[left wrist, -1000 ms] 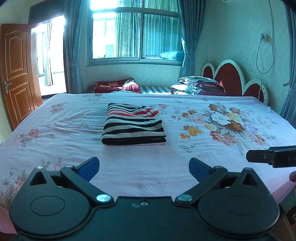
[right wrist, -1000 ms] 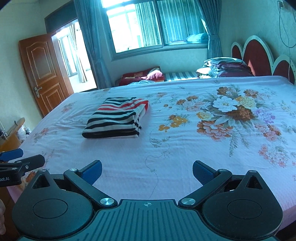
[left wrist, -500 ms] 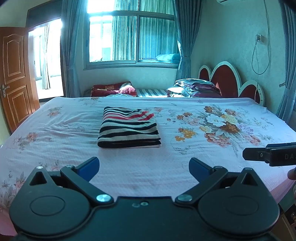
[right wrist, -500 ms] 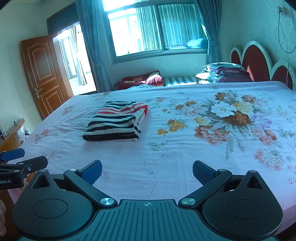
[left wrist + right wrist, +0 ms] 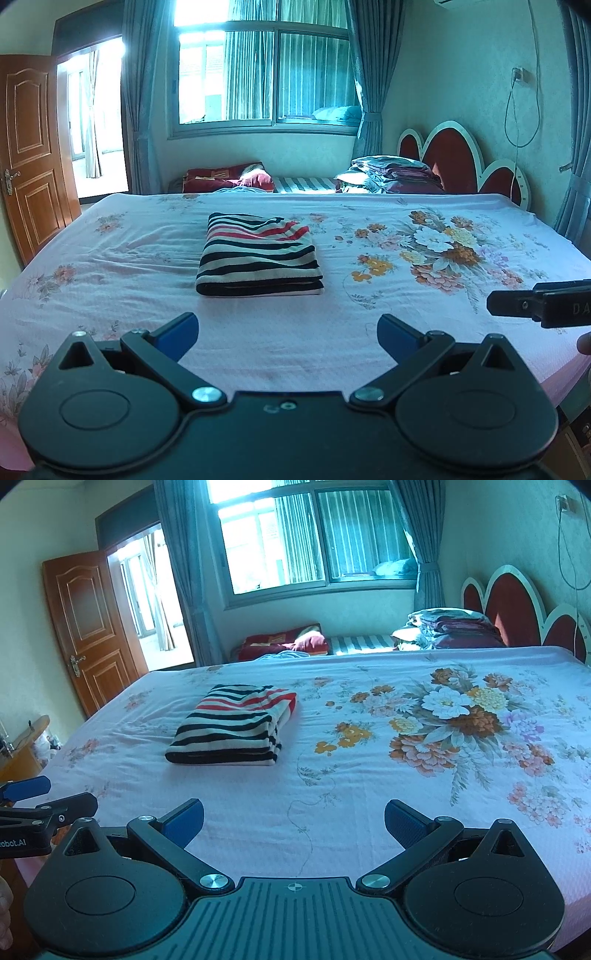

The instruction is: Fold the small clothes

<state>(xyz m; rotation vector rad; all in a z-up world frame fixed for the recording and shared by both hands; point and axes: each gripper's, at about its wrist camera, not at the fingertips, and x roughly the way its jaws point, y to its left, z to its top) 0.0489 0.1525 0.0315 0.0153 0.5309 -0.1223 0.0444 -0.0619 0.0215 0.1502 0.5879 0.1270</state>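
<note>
The right gripper is cut off by the right edge of the left wrist view, so its jaw spacing cannot be read there. In the right wrist view the left gripper is cropped at the left edge. The folded pile beside the headboard is too small to identify.

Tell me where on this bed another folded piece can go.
Bare sheet lies between the striped folded garment and the left claw, open and empty. The bed is also bare right of the garment, over the printed flowers. The stacked bedding crowds the headboard end.
</note>
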